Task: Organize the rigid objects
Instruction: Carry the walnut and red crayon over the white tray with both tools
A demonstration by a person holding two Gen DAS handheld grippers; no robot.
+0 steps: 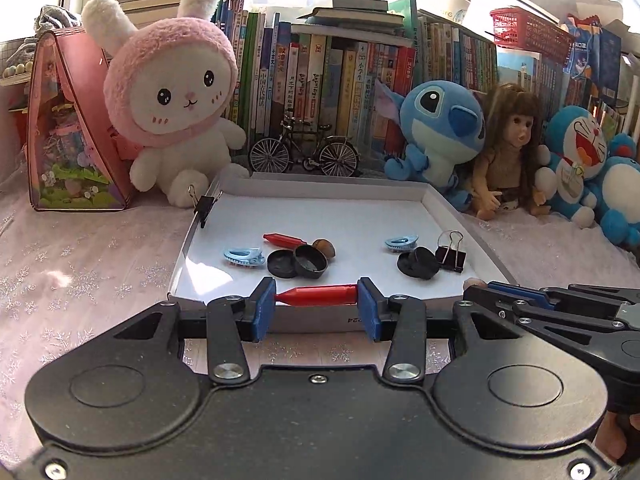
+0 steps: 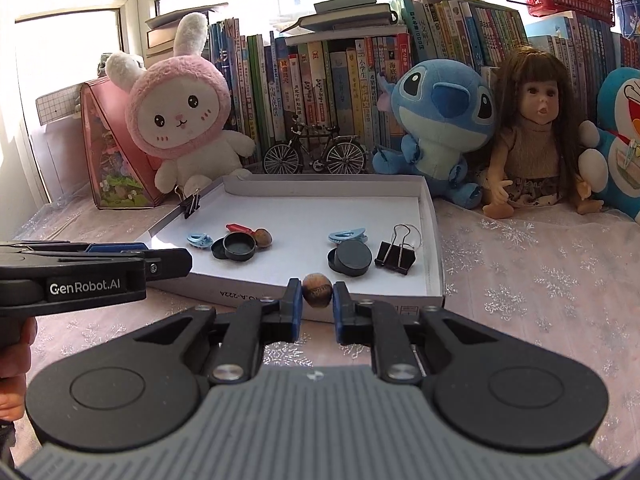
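Here, left tongs (image 1: 316, 307) pinching smooth red plastic tube (image 1: 318, 295), right tongs (image 2: 317, 304) clamping round wrinkled walnut (image 2: 317, 289).

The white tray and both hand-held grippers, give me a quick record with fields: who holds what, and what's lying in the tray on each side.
left hand-held gripper: shut on red cone piece, held crosswise at the tray's near edge
right hand-held gripper: shut on walnut, at the tray's near edge
white tray: shallow box lid on a pink snowflake cloth
tray left group: blue hair clip, second red piece, second walnut, open black tin
tray right group: blue clip, black tin, black binder clip
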